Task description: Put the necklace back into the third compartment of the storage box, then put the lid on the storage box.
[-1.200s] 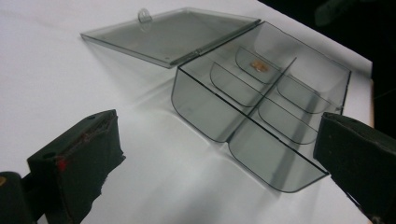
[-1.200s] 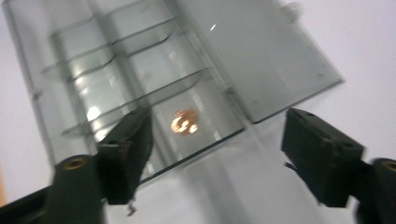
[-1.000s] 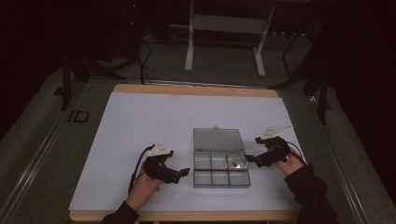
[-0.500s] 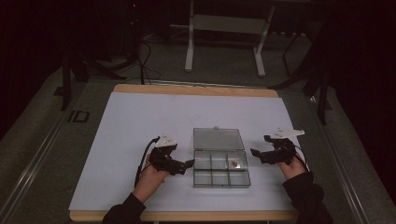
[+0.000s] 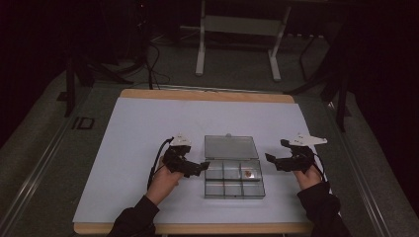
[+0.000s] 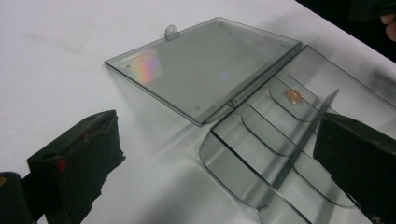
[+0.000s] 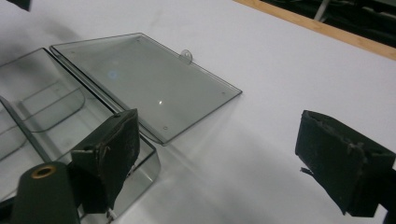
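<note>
Moved outward from the box: right gripper [image 5: 269, 159] now clear of its right edge, left gripper [image 5: 203, 165] just touching the left edge. Both wide open, holding nothing. Between them: one clear compartment box [image 5: 234, 178], lid [image 5: 231, 147] flat, six compartments, one small brown piece [image 5: 247, 174]; bare table [image 5: 133, 133] all round.

Right gripper [image 5: 271, 159] pulled back off the box [image 5: 234, 178], toward table's right edge; left gripper [image 5: 201, 165] moved in to box's left wall

We see a white-topped table [image 5: 138, 133] with a wooden edge, bearing a clear compartment box [image 5: 234, 178], its lid [image 5: 231, 146] lying open flat on the surface.
</note>
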A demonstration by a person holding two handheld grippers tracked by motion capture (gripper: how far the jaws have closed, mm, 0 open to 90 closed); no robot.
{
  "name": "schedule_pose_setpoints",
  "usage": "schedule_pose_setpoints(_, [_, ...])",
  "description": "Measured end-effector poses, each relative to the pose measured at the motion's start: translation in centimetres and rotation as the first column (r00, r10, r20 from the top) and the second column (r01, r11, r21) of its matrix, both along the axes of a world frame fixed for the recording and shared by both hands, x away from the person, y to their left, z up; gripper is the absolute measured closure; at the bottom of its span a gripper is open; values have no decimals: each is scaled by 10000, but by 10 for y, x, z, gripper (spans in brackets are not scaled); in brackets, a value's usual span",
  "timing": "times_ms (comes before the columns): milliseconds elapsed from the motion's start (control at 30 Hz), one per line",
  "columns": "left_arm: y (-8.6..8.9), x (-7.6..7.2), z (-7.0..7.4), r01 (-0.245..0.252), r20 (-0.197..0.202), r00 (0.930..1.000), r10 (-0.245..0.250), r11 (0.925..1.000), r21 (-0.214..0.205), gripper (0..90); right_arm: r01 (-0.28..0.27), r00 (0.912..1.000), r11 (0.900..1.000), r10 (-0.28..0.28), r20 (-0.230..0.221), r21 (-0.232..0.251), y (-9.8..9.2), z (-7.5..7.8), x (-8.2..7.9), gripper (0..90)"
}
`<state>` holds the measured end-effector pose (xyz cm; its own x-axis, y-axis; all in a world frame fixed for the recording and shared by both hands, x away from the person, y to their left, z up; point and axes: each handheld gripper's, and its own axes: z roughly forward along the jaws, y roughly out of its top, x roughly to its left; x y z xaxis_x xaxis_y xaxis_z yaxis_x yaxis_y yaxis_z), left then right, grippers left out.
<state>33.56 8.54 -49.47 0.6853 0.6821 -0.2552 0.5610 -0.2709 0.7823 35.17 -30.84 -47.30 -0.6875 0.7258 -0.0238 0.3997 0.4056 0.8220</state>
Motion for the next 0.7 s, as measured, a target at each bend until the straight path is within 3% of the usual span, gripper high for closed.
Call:
schedule_pose_setpoints(100, [-4, 3, 2, -64, -181, 9998, 58, 9994, -329, 13, 22, 9999, 10000, -22, 129, 14, 3, 1, 0, 133])
schedule_pose_setpoints(267, [-13, 8, 6, 20, -18, 10000, -20, 9990, -436, 13, 64, 9998, 10000, -63, 201, -69, 9, -1, 4, 130])
schedule_pose_setpoints(500, [-22, 21, 11, 108, 127, 9999, -107, 9999, -134, 13, 159, 9991, 9998, -164, 379, 132, 15, 0, 11, 123])
schedule_pose_setpoints(700, [-22, 36, 11, -28, 63, 10000, 29, 9999, -152, 13, -24, 9997, 9995, 32, -242, 322, 19, 1, 19, 131])
